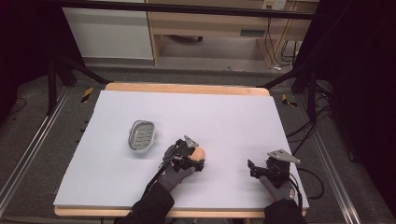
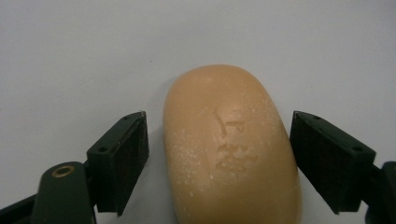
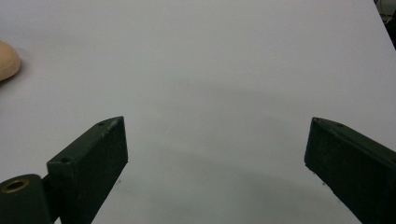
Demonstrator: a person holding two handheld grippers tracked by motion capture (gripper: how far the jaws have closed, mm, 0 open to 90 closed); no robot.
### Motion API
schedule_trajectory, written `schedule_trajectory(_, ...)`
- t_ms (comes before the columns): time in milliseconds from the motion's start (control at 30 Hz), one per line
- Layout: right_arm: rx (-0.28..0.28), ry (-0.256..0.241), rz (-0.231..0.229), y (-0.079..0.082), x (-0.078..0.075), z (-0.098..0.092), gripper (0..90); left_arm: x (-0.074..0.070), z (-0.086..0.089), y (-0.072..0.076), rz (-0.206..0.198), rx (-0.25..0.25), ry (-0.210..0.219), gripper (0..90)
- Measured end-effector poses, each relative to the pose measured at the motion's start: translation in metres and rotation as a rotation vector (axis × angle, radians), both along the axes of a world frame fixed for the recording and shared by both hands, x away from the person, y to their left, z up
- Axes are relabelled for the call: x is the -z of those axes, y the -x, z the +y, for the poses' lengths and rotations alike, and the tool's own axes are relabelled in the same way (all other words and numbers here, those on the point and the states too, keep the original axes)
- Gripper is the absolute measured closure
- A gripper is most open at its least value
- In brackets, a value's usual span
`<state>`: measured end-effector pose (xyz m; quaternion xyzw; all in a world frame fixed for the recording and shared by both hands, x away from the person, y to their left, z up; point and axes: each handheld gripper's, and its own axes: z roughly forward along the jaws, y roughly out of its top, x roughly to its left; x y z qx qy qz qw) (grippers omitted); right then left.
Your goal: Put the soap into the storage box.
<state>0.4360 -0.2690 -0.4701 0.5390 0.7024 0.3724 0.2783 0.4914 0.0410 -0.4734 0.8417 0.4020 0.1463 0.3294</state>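
An orange-tan oval soap bar [image 2: 229, 149] with stamped marks lies on the white table sheet [image 1: 224, 116]. My left gripper [image 2: 219, 119] is open and straddles the soap, a jaw on each side: a small gap shows at the left jaw, and the right jaw is almost against the bar. In the high view the left gripper [image 1: 196, 156] sits over the soap [image 1: 200, 152] near the table's front middle. My right gripper [image 1: 251, 169] rests open at the front right with nothing between its jaws [image 3: 215, 123]. The soap's end [image 3: 7, 59] shows at the far left of the right gripper view.
A metal soap dish [image 1: 141, 135] with a slotted bottom stands on the sheet left of the left gripper. The wooden table edge [image 1: 187, 87] runs along the back. Black frame legs and cables stand on the floor around the table.
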Motion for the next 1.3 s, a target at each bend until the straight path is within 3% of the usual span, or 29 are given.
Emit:
schedule_trajectory(400, 0.002, -0.002, 0.005, -0.0001, 0.0003, 0.0002, 6.3, 0.0024, -0.0026, 0.0005, 0.01, -0.009, -0.009, 23.9)
schedule_trajectory(933, -0.001, 0.005, 0.007, -0.0005, 0.0009, 0.0004, 6.4, -0.001, -0.0087, 0.0017, 0.018, -0.021, -0.059, 30.8)
schedule_trajectory(1300, -0.002, 0.001, 0.008, -0.0006, 0.001, 0.0002, 6.3, -0.0021, -0.0081, 0.0024, 0.011, -0.016, -0.056, 31.7)
